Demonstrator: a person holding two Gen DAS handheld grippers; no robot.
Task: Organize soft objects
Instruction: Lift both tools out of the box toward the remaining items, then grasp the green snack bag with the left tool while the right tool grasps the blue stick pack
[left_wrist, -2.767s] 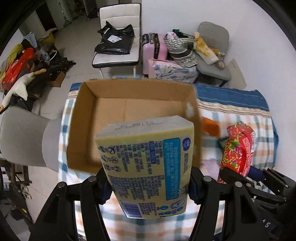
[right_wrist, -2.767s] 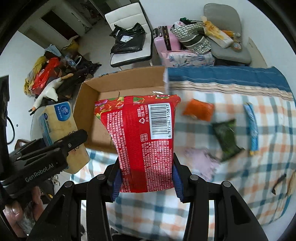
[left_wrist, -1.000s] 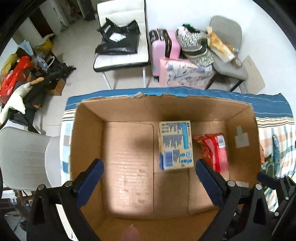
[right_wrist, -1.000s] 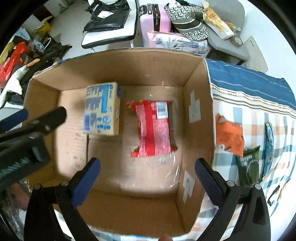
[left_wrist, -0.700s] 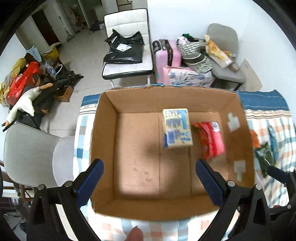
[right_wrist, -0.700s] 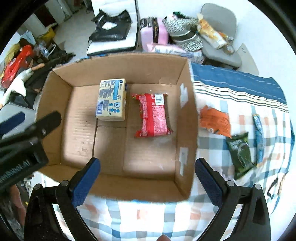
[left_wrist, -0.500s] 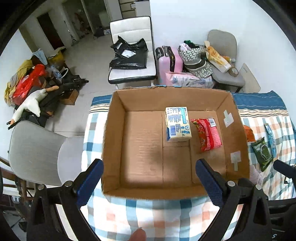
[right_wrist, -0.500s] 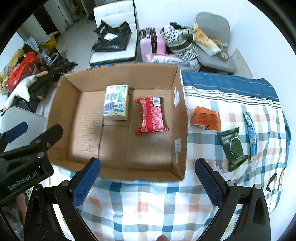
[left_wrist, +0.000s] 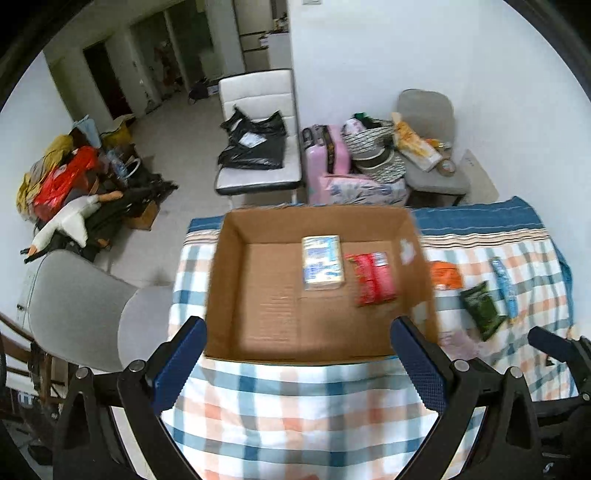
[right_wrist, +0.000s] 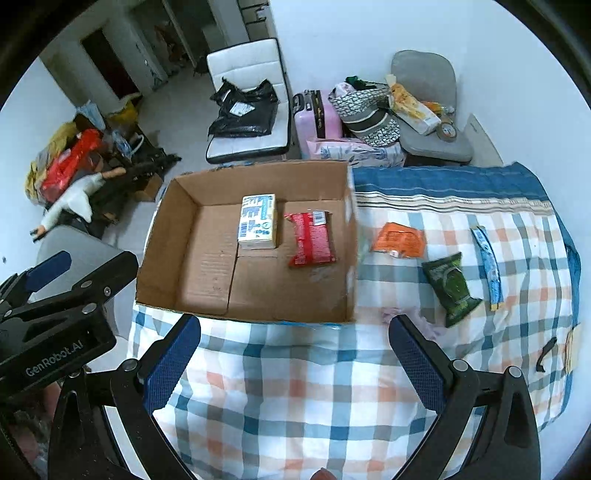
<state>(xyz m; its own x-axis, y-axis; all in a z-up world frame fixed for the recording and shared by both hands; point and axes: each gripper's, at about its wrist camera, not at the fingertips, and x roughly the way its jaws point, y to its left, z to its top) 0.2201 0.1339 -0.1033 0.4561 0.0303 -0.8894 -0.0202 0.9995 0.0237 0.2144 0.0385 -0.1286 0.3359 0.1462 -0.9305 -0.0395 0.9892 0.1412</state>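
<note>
Hovering with fingers spread and empty, left gripper and right gripper overlook the cardboard box

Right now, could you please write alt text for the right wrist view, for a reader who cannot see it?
An open cardboard box on a checked tablecloth holds a yellow pack and a red packet side by side. Orange, green and blue packets lie outside, right of it. The right tongs hang open in front.
</note>
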